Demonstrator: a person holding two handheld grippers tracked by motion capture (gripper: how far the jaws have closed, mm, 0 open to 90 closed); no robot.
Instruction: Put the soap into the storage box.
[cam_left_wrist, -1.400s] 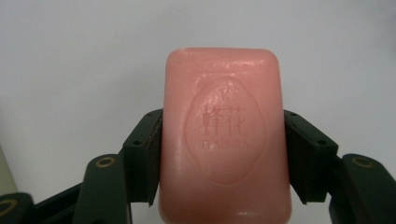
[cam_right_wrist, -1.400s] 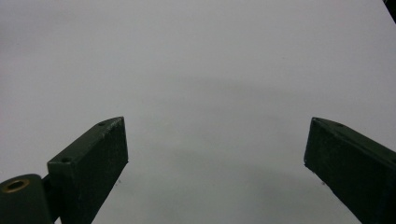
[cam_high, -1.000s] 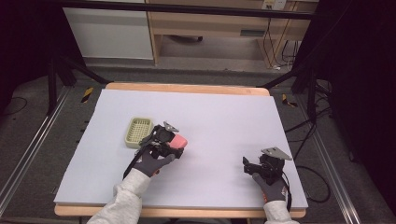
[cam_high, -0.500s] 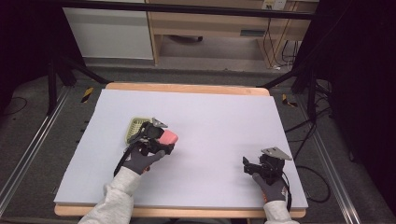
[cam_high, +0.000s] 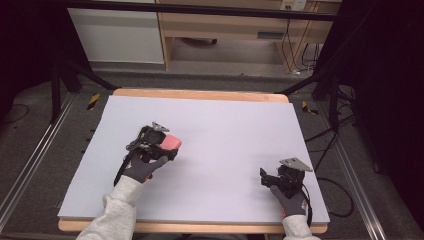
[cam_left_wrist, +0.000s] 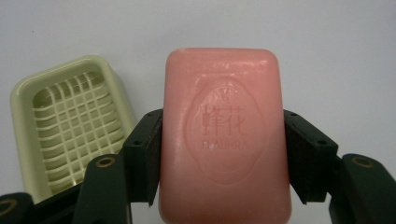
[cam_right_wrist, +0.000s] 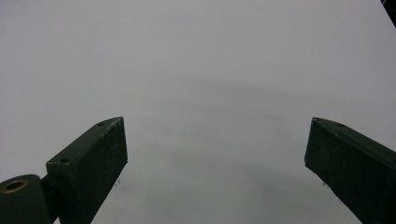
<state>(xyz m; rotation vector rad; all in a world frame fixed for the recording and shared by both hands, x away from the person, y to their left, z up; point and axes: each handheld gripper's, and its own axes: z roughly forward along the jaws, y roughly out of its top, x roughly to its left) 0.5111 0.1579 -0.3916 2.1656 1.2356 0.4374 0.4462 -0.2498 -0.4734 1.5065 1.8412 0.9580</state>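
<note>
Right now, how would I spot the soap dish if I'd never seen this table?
Start at the pale table and find the left gripper holding a pink soap bar. Beside the bar lies the soap dish: pale yellow-green, with a grid floor.

The high view looks from above the near edge of the table (cam_high: 225, 125), facing forward and down, quite far, so all four edges are inside the picture. The left gripper view rides on the left gripper (cam_high: 159, 141) and looks along its jaws, very near to the pink soap (cam_left_wrist: 224, 135), with the soap dish (cam_left_wrist: 70, 123) just beside. Both views share this soap near the left edge. The right gripper view looks along the right gripper (cam_right_wrist: 215, 158), close over the bare table near the near right corner.
</note>
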